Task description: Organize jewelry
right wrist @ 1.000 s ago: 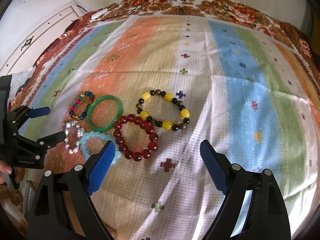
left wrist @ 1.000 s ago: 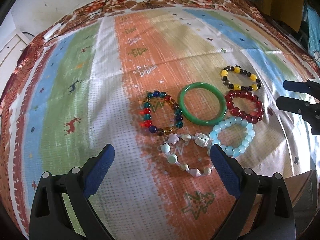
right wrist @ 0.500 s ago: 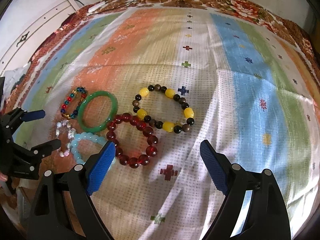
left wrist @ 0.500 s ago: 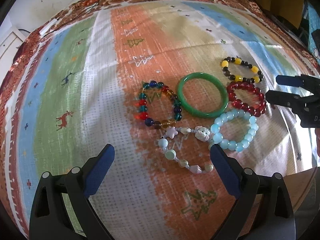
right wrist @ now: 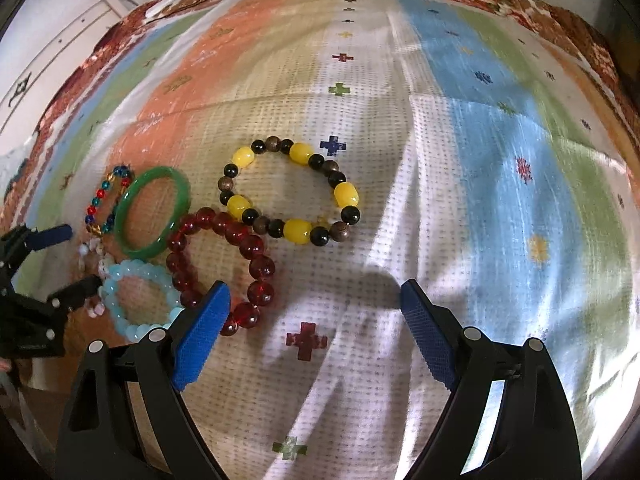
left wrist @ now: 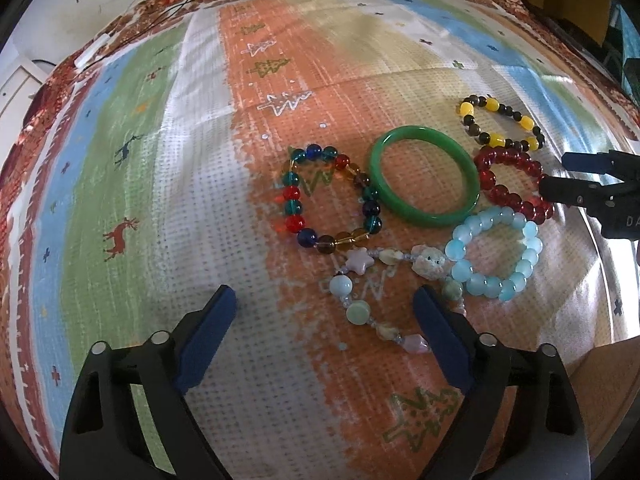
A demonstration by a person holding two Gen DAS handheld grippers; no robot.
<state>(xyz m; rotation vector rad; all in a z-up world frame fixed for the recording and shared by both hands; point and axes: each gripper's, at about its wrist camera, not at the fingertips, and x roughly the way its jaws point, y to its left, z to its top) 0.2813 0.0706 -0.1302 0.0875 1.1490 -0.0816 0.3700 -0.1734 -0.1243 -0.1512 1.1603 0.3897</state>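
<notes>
Bracelets lie close together on the striped cloth (left wrist: pixel 160 208): green bangle (left wrist: pixel 424 176) touching red beads (left wrist: pixel 512 188). Left gripper (left wrist: pixel 324 312) and right gripper (right wrist: pixel 316 300) hover spread wide, holding nothing.

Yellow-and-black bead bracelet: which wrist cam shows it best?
Right wrist view: the yellow-and-black bracelet lies near centre, large, whole loop unobstructed. In the left wrist view it sits small, far off toward the right edge, still whole.

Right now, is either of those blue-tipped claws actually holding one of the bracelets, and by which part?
No, nothing is held. The left gripper and the right gripper both stand open above the cloth, with every bracelet lying loose on it.
</notes>
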